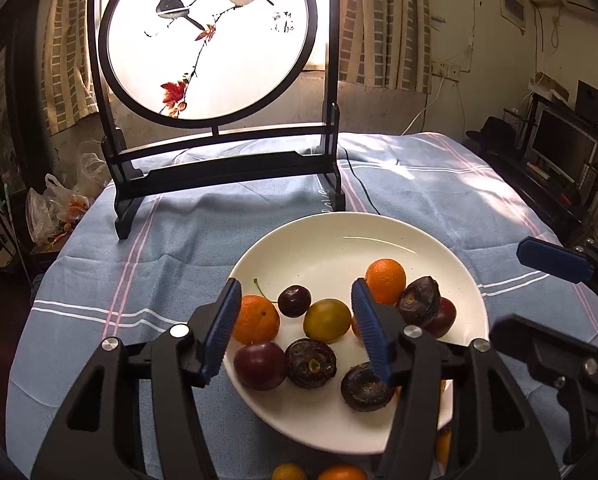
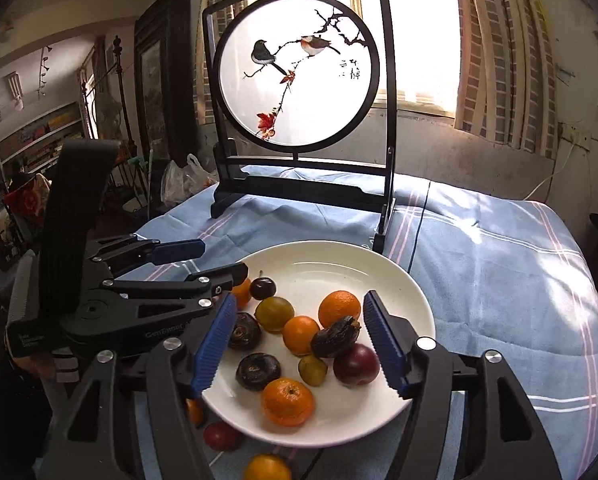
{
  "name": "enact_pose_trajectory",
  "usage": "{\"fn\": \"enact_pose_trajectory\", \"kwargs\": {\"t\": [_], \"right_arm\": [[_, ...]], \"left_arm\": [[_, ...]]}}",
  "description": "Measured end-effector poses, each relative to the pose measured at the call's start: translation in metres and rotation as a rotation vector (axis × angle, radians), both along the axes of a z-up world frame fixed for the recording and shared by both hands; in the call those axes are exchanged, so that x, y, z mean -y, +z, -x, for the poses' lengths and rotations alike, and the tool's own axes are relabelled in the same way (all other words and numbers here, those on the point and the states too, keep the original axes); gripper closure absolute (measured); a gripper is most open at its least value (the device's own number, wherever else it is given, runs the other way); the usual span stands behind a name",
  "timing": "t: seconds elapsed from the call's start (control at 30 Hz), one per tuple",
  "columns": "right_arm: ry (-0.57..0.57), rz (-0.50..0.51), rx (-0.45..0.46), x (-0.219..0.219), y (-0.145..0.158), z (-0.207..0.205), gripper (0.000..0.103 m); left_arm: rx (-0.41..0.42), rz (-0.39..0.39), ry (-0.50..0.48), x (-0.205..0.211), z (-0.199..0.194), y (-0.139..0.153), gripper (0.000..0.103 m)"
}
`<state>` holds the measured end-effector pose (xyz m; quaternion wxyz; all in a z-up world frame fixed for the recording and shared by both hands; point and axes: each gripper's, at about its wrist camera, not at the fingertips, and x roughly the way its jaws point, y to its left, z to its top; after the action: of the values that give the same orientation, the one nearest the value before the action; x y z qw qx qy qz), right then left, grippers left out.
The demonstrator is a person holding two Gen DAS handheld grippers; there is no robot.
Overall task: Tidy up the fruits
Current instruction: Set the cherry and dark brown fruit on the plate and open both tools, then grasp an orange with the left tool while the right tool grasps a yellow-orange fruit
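L tool (image 1: 295, 326) jaws apart, empty, over white plate (image 1: 379, 236) w/ fruit on blue-clothed counter (image 1: 171, 264). R tool (image 2: 299, 338) wide, empty, same plate. R view only: loose plum (image 2: 222, 435) + orange (image 2: 267, 468) on cloth near rim. Bird screen (image 1: 211, 40) behind.

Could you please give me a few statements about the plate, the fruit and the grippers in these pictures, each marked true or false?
1. The white plate holds several fruits. True.
2. The left gripper grips an orange. False: its jaws are open, holding nothing.
3. A framed bird painting stands behind the plate. True.
4. All the fruit is on the plate. False: an orange and a plum lie on the blue tablecloth.
5. The right gripper is shut. False: it is open above the plate.
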<state>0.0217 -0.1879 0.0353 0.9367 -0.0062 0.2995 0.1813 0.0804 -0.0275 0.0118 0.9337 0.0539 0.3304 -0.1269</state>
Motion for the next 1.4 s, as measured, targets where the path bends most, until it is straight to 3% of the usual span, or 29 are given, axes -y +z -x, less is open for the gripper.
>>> {"fn": "enact_pose_trajectory", "kwargs": {"t": [0.1,0.3,0.43,0.5,0.57,0.6,0.73,0.83,0.93,1.07,1.4], "right_arm": [[0.033,0.035,-0.017,0.001,-0.007,0.028,0.019],[0.146,0.221,-0.101,-0.015,-0.056,0.073,0.021],[0.185,0.297,-0.161,-0.029,-0.079,0.069,0.043],[0.179,0.306,-0.191,-0.032,-0.085,0.058,0.047],[0.170,0.331,-0.222,-0.035,-0.093,0.052,0.063],[0.153,0.337,-0.223,-0.033,-0.096,0.049,0.066],[0.132,0.261,-0.238,-0.021,-0.094,0.051,0.066],[0.123,0.218,-0.239,-0.012,-0.091,0.050,0.066],[0.119,0.178,-0.247,-0.008,-0.090,0.049,0.066],[0.122,0.169,-0.235,-0.009,-0.086,0.050,0.066],[0.120,0.144,-0.214,-0.006,-0.079,0.052,0.066]], "left_arm": [[0.029,-0.009,-0.006,-0.011,0.023,0.005,0.034],[-0.010,-0.065,-0.082,-0.030,0.072,-0.014,0.033],[-0.066,-0.138,-0.203,-0.031,0.100,-0.039,0.033],[-0.080,-0.168,-0.241,-0.027,0.108,-0.050,0.033],[-0.092,-0.199,-0.272,-0.020,0.111,-0.058,0.033],[-0.094,-0.208,-0.284,-0.016,0.112,-0.062,0.033],[-0.098,-0.245,-0.300,-0.001,0.102,-0.072,0.033],[-0.126,-0.264,-0.316,0.006,0.093,-0.081,0.048],[-0.103,-0.297,-0.345,0.011,0.090,-0.085,0.051],[-0.124,-0.269,-0.372,0.011,0.087,-0.084,0.069],[-0.119,-0.168,-0.358,-0.003,0.094,-0.065,0.070]]}}
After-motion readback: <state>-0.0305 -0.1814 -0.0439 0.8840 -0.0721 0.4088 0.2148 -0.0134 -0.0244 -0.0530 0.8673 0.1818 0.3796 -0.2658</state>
